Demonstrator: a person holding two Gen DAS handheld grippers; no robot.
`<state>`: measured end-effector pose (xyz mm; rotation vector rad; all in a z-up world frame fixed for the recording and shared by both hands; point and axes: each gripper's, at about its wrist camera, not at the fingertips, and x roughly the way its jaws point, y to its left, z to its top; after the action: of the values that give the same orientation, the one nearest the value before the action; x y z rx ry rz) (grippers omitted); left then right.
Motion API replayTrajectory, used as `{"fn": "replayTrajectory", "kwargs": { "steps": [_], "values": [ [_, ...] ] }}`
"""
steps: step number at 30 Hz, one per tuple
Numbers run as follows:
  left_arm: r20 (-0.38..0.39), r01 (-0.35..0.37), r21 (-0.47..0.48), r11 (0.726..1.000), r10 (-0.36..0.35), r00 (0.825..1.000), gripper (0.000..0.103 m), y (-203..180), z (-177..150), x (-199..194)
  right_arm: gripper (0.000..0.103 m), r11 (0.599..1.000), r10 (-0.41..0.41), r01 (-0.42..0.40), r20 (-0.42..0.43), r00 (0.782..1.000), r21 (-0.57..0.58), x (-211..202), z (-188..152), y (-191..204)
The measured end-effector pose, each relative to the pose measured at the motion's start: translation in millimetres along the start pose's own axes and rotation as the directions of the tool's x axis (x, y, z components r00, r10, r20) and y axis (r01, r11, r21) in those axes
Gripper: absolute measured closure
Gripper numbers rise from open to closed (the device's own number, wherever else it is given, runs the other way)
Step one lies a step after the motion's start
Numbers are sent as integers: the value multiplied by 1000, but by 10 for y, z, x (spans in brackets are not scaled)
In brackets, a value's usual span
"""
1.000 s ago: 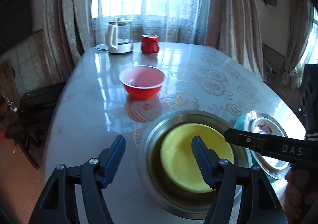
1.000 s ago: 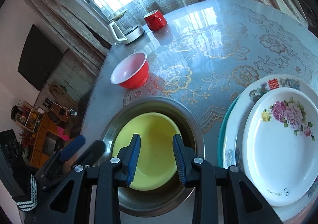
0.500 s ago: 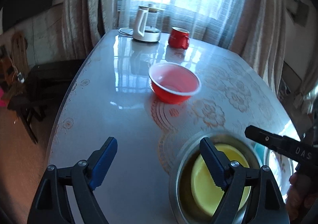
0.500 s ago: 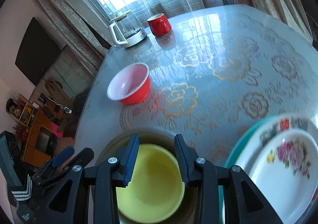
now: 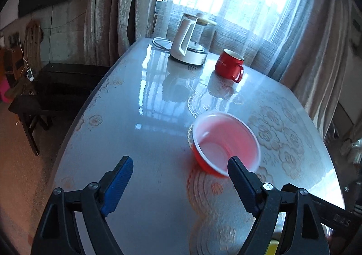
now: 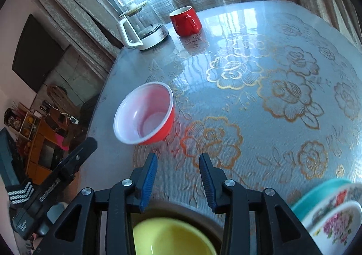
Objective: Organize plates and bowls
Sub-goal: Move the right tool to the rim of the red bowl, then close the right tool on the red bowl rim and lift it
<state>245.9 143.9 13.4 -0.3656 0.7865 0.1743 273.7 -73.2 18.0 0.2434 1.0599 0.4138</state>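
A red bowl with a pale inside stands upright on the table, just beyond my left gripper. That gripper is open wide with only bare table between its blue pads. Its right fingertip overlaps the bowl's near rim in the left wrist view. In the right wrist view the red bowl lies ahead and left of my right gripper, which is open narrowly and holds nothing. Below it a yellow bowl sits inside a metal basin. Stacked flowered plates show at the bottom right.
A white kettle and a red mug stand at the table's far end by the curtained window. The glossy flowered tablecloth stretches right. The table's left edge drops to a dark bench.
Both grippers have moved away from the yellow bowl and basin toward the red bowl, which is now much closer. The left jaws have spread wider and that view has rolled.
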Motion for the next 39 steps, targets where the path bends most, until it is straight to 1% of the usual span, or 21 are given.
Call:
{"fn": "replayTrajectory", "kwargs": {
  "steps": [6, 9, 13, 17, 19, 21, 22, 24, 25, 26, 27, 29, 31, 32, 34, 35, 39],
  "values": [
    [-15, -4, 0, 1000, 4, 1000, 17, 61, 139, 252, 64, 999, 2, -1, -31, 1000, 33, 266, 213, -44],
    [-16, 11, -7, 1000, -11, 1000, 19, 97, 181, 337, 64, 997, 33, -30, -51, 998, 66, 389, 311, -60],
    [-20, 25, 22, 999, -24, 999, 19, 83, 164, 421, 64, 998, 31, -28, -45, 999, 58, 499, 423, -25],
    [-23, 49, 62, 997, -48, 999, 20, 28, 155, 460, 64, 996, 45, -39, -64, 997, 79, 641, 479, -8],
    [-15, 54, 67, 996, -53, 998, 20, 14, 156, 472, 64, 997, 35, -29, -75, 997, 75, 717, 500, 19],
    [-27, 70, 75, 995, -68, 997, 25, -3, 149, 499, 64, 997, 27, -21, -89, 996, 70, 787, 494, 43],
    [-31, 72, 78, 994, -70, 997, 29, -10, 145, 511, 64, 998, 22, -16, -94, 995, 67, 814, 492, 49],
    [-43, 70, 86, 994, -66, 997, 34, -23, 132, 542, 64, 998, 16, -10, -103, 995, 62, 868, 481, 62],
    [-48, 72, 87, 994, -68, 997, 38, -24, 125, 556, 66, 998, 15, -10, -105, 994, 54, 886, 472, 74],
    [-55, 77, 88, 993, -72, 996, 40, -25, 115, 572, 71, 999, 13, -8, -105, 994, 50, 898, 469, 80],
    [-61, 78, 88, 993, -73, 996, 41, -26, 109, 587, 73, 999, 13, -8, -105, 994, 48, 907, 465, 81],
    [-64, 85, 92, 992, -79, 995, 50, -30, 94, 599, 78, 998, 27, -22, -103, 994, 51, 913, 464, 78],
    [-66, 88, 96, 992, -81, 994, 54, -36, 89, 607, 79, 998, 32, -27, -100, 994, 50, 918, 469, 85],
    [-64, 92, 100, 991, -86, 994, 59, -42, 83, 607, 82, 998, 35, -30, -100, 994, 49, 917, 466, 85],
    [-64, 104, 111, 988, -97, 993, 64, -59, 69, 610, 83, 999, 37, -33, -98, 994, 41, 926, 463, 104],
    [-67, 107, 117, 987, -100, 993, 68, -66, 60, 610, 85, 999, 35, -32, -97, 995, 39, 926, 456, 109],
    [-71, 127, 142, 982, -118, 990, 80, -108, 27, 596, 89, 999, 41, -37, -100, 994, 35, 909, 419, 126]
  ]
}}
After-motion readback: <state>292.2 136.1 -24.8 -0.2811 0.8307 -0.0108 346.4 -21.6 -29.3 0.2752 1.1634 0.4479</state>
